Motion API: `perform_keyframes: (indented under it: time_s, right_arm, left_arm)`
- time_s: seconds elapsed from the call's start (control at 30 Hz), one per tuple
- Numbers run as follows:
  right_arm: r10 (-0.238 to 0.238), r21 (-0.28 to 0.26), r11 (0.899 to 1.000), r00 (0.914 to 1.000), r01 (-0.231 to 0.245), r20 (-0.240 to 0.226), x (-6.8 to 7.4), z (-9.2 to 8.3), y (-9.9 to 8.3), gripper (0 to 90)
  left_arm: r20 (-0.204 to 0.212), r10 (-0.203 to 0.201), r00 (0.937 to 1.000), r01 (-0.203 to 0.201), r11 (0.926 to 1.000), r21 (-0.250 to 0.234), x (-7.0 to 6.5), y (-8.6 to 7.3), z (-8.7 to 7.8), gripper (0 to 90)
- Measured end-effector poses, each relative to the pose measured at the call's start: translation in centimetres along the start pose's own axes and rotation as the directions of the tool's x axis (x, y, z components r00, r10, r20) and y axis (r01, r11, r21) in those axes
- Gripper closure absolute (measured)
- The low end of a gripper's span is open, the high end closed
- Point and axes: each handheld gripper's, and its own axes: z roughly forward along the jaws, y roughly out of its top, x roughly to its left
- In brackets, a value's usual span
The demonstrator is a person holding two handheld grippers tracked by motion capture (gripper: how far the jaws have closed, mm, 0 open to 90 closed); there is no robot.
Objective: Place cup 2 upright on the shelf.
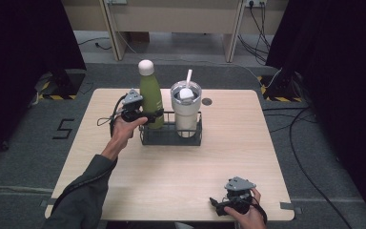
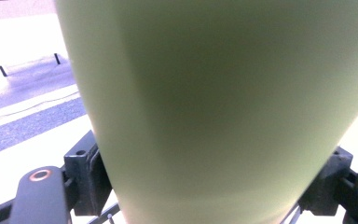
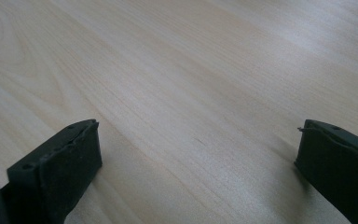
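The left hand-held gripper [image 1: 145, 116] has its jaws closed around the lower body of the upright green bottle [image 1: 150, 95] in the left slot of the wire caddy [image 1: 171, 136], long axis vertical, while the right hand-held gripper [image 3: 196, 172], far off, rests wide open and empty on the surface [image 1: 181, 167].

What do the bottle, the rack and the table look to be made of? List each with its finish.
Bottle: likely painted metal, matte green, soft sheen with no see-through.
Rack: dark wire, probably coated metal; thin open bars.
Table: pale wood or wood-look laminate, smooth; grain lines show in the right gripper view.
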Motion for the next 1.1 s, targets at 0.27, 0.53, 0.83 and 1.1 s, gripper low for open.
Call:
perform_keyframes:
  time_s: [0.27,0.53,0.83,1.1]
  right_arm:
    - [0.003,-0.001,1.000,1.0000,-0.003,-0.001,0.0,0.0,0.0,0.5]
    - [0.002,-0.004,1.000,1.0000,-0.002,-0.001,0.0,0.0,0.0,0.4]
    - [0.001,-0.004,1.000,1.0000,-0.001,-0.002,0.0,0.0,0.0,0.4]
    - [-0.002,-0.006,1.000,1.0000,0.002,-0.002,0.0,0.0,-0.1,0.4]
  left_arm:
    - [-0.008,-0.008,0.9999,0.008,0.9999,0.009,0.2,-0.8,0.5,20.4]
    - [-0.012,-0.021,0.9997,0.021,0.9996,0.018,0.4,-1.7,0.9,20.4]
    - [-0.010,-0.019,0.9998,0.019,0.9996,0.019,0.2,-2.1,1.3,20.4]
    - [-0.016,-0.007,0.9998,0.007,0.9995,0.031,0.1,-2.6,1.6,20.4]
